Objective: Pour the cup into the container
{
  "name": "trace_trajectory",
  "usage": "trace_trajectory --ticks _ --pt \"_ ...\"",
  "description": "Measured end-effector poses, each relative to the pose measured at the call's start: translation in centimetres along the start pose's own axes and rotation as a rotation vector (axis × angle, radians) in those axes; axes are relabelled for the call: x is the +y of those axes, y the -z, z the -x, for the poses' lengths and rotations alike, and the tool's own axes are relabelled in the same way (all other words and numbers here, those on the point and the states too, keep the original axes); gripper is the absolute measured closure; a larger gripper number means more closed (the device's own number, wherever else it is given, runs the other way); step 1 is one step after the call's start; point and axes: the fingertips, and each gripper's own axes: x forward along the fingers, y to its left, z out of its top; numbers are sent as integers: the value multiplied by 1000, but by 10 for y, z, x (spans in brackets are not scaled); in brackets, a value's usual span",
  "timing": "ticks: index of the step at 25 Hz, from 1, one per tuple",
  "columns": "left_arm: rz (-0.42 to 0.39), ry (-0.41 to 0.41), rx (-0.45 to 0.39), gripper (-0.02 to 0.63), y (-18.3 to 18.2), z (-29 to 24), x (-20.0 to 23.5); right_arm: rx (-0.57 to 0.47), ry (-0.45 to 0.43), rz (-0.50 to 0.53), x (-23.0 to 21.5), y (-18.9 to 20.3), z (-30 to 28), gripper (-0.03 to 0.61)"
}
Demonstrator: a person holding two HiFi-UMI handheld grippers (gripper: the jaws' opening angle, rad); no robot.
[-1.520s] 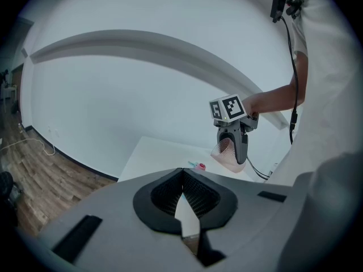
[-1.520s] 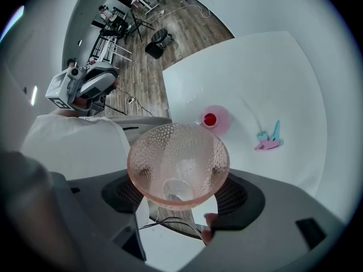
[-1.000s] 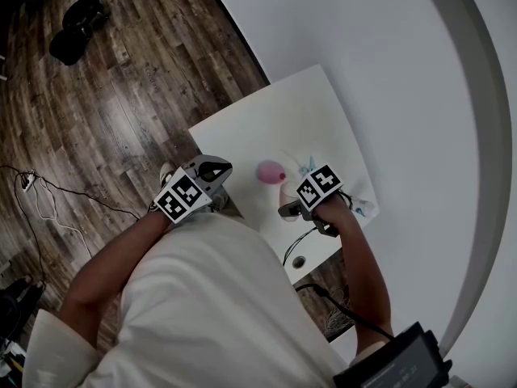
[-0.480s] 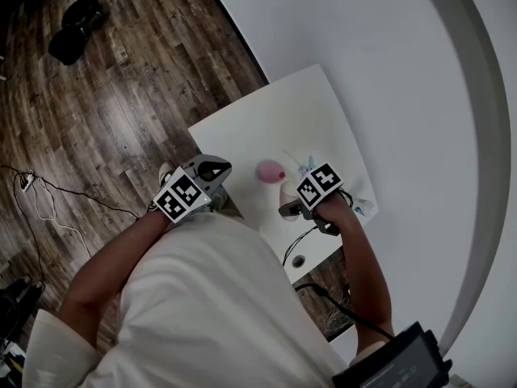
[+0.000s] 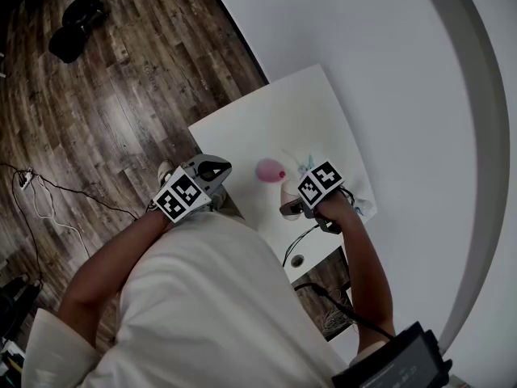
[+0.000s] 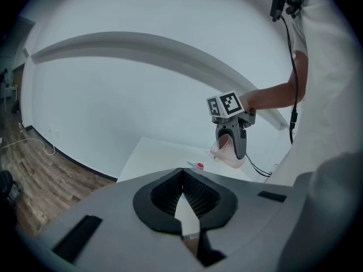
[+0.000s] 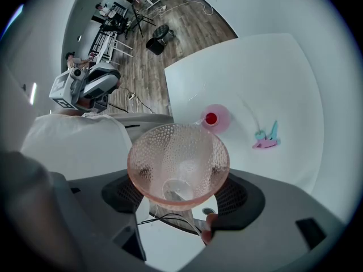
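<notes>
Cup: pink, see-through and covered in small dimples, it sits clamped between the two jaws of the right tool, which press on its lower part from either side. The right gripper view looks straight into the cup's wide mouth; something pale shows at the bottom, but I cannot tell what it is. In the left gripper view the cup hangs tilted in the air above the white tabletop, its mouth turned away from the holding arm.

Beyond the cup's rim, apart from it, the container lies on the tabletop: a low, round, pink thing with a red spot at its middle. Off to its right, well apart, lies a small teal and pink item.

From the head view the right tool is over the near right part of the tabletop, with the container just past it. The left tool is held out beyond the tabletop's left near corner, over the dark wooden floor. Its jaws are together with nothing between them.

A thin cable runs across the floor at the left, and a plain white wall stands behind the tabletop.
</notes>
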Motion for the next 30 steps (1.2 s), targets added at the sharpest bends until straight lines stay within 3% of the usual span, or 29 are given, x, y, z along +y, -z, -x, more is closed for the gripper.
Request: trace_trajectory --ticks 30 --pt "5 -3 -8 603 2 0 1 28 -5 3 -2 -3 0 212"
